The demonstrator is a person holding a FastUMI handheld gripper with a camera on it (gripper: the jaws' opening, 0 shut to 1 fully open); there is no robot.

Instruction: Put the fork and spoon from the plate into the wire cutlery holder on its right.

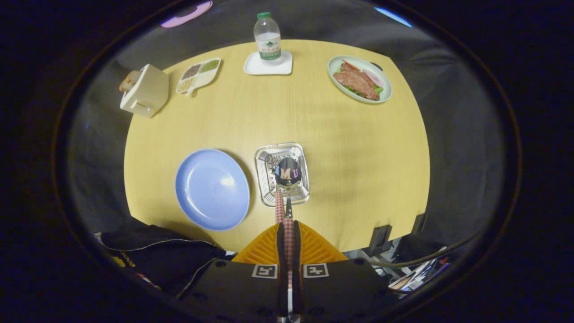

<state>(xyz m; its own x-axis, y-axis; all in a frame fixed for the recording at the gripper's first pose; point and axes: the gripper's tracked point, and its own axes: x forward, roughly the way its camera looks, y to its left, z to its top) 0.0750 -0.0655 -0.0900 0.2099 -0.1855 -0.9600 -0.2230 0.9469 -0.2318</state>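
Observation:
My gripper is shut on the red-checked handle of the spoon. The spoon's shiny bowl hangs over the wire cutlery holder, just beyond the orange fingers. A second red-checked handle, the fork's, rises out of the holder beside the spoon's neck. What look like its tines show low inside the basket. The blue plate lies on the table to the left of the holder with nothing on it.
On the far side of the round wooden table stand a water bottle on a white coaster, a plate of meat and salad, a divided snack dish and a white toaster. Dark cloth lies at the table's near left edge.

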